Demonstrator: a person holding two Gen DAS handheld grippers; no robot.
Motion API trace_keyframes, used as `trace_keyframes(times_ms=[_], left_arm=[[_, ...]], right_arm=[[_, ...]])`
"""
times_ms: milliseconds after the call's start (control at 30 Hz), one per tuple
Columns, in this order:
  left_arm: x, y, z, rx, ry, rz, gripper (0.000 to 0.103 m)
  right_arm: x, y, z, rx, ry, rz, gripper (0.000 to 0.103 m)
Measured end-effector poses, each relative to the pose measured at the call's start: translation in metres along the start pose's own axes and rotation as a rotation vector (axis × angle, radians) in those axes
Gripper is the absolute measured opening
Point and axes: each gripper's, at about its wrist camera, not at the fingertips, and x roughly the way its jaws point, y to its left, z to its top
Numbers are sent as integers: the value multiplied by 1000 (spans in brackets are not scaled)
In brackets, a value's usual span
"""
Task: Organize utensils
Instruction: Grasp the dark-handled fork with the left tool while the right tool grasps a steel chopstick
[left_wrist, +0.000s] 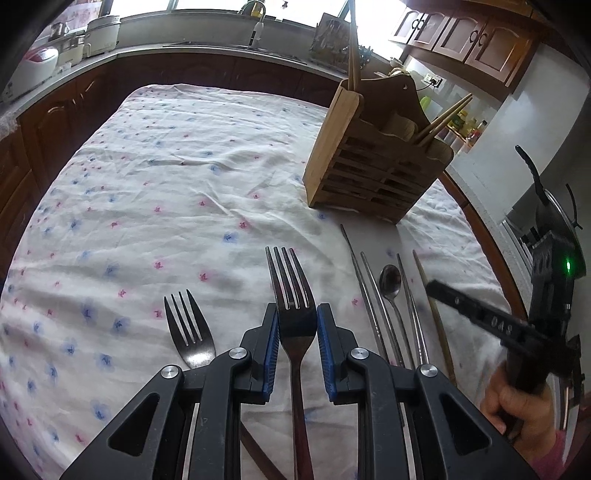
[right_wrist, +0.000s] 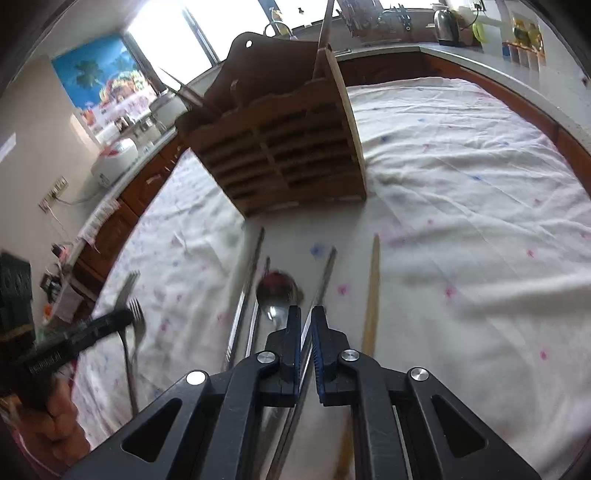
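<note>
My left gripper (left_wrist: 297, 317) is open, its blue pads on either side of the neck of a long metal fork (left_wrist: 290, 284) lying on the flowered cloth. A shorter dark fork (left_wrist: 188, 332) lies to its left. To the right lie metal chopsticks (left_wrist: 373, 302), a spoon (left_wrist: 390, 282) and a wooden chopstick (left_wrist: 434, 314). A wooden utensil holder (left_wrist: 373, 162) stands beyond, with chopsticks in it. My right gripper (right_wrist: 306, 325) is nearly closed around a metal chopstick (right_wrist: 325, 273), beside the spoon (right_wrist: 275, 291) and the wooden chopstick (right_wrist: 373, 291). The holder (right_wrist: 284, 144) stands ahead.
The table's cloth (left_wrist: 166, 192) stretches wide to the left of the holder. Kitchen counters with a rice cooker (left_wrist: 37, 66), a sink and a dish rack ring the table. The other gripper shows at the right edge of the left wrist view (left_wrist: 491, 317).
</note>
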Motion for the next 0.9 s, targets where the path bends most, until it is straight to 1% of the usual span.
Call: trace_keyframes(times_ms=[67,167,200,367,467,600,667,733,833,900], left_arm=[[0,0,-1,0,-1,-3,18],[-1,0,-2,-2,-2,-9,18],[0,0,-2,-3,-1,-10,18],[1,1,-2,-8,3,-13,18],[2,1,-2,-11,6,-13,18],[2,2,-1,-11,5,-13,18],[3,2,-1,-13,5,-15,18],[4,1,-1,-13,8,-16,18],[4,-1,-1,-7,10,-18,18],[3,-3,0,-4,8,-20,18]], right_arm=[[0,3,-9,-13,13,-18,9],[8,6,-20,-45,49,-70,8],[7,7,-22,-50,28,-82,10],[10,11,-17,-43,41,-98,11],[13,16,-18,-51,50,-108,14],[14,26,-22,-122,59,-172,12],[17,29,-19,-140,64,-187,12],[19,29,-17,-145,64,-190,12],[19,29,-17,-163,61,-193,9],[16,22,-17,-115,62,-132,5]])
